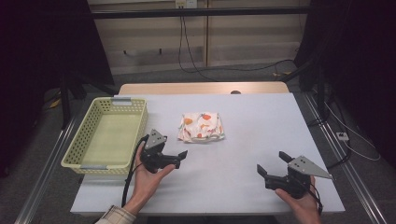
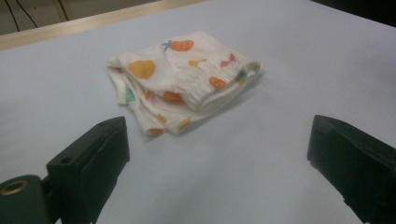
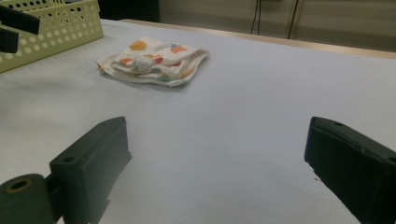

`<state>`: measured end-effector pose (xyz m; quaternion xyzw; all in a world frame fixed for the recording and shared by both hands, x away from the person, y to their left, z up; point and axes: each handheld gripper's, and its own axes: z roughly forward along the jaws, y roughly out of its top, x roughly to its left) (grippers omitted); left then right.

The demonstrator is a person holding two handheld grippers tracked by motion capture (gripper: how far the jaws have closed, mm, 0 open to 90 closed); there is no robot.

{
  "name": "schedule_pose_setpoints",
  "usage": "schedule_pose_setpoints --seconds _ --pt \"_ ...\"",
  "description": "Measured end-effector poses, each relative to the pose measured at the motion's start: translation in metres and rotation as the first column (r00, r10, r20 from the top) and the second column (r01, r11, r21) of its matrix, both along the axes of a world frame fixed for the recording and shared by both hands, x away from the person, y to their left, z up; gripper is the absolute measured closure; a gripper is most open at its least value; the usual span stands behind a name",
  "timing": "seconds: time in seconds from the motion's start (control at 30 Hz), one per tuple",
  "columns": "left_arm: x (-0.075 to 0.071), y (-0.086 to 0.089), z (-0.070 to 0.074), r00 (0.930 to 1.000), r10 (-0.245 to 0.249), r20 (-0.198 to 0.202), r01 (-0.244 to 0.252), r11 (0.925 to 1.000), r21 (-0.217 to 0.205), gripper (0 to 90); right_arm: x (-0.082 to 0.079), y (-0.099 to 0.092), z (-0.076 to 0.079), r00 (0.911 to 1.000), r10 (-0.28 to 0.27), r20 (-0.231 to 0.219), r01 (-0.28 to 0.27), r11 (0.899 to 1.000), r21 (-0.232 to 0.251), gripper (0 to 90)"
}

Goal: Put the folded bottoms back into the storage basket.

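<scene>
Folded cloth (image 1: 201, 127) lies on white table (image 1: 261, 126); both claws (image 1: 174, 159) (image 1: 271, 164) gape empty.

Looking down at a big flat white table (image 1: 243, 135) with a strip of light wood (image 1: 201, 88) running along its far edge. Sitting on its left side, a pale yellow plastic basket (image 1: 74, 149) full of little holes, hanging a bit over the table's left edge. Lying near the middle, a small folded cream cloth (image 1: 201, 127) with orange and red fruit prints, flat on the white top, near the basket but not touching it. Standing on a grey floor (image 1: 42, 135).
</scene>
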<state>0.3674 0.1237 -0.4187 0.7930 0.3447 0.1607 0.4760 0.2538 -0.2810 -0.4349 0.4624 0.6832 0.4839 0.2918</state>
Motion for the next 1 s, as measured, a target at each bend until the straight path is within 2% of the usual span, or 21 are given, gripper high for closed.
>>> schedule_pose_setpoints --seconds 0.13,0.37,0.5,0.53,0.63,0.67,0.87,1.0 --pt "0.004 -0.004 0.004 1.0000 -0.004 0.002 0.004 1.0000 -0.009 5.6 0.000 0.000 0.000 1.0000 0.006 -0.001 -0.006 1.000 0.000 5.9" --pt "0.013 -0.022 0.015 0.9994 -0.028 0.019 0.028 0.9991 -0.031 5.6 0.000 0.000 0.000 1.0000 0.006 -0.003 -0.006 1.000 0.004 5.5" --pt "0.016 -0.026 0.018 0.9993 -0.026 0.029 0.026 0.9993 -0.025 5.3 0.000 0.000 -0.001 0.9999 0.011 -0.009 -0.011 1.000 0.000 5.3" --pt "0.021 -0.029 0.018 0.9991 -0.020 0.038 0.020 0.9997 -0.014 5.3 0.000 0.001 -0.001 0.9999 0.011 -0.009 -0.011 1.000 -0.001 5.3" --pt "0.028 -0.030 0.016 0.9995 -0.007 0.032 0.007 0.9998 -0.020 5.2 0.000 0.001 -0.001 0.9999 0.010 -0.009 -0.010 1.000 -0.002 5.3" --pt "0.033 -0.031 0.014 0.9998 -0.004 0.017 0.004 0.9997 -0.024 5.3 0.000 0.001 -0.001 0.9999 0.011 -0.012 -0.011 1.000 -0.001 5.3" --pt "0.044 -0.036 0.018 0.9998 0.003 0.022 -0.003 0.9999 -0.016 5.3 0.001 0.001 -0.001 0.9998 0.011 -0.015 -0.011 1.000 0.001 5.2" --pt "0.051 -0.040 0.019 0.9998 -0.020 0.004 0.020 0.9995 -0.024 6.0 0.000 0.001 -0.001 0.9998 0.013 -0.014 -0.013 1.000 -0.002 5.3"
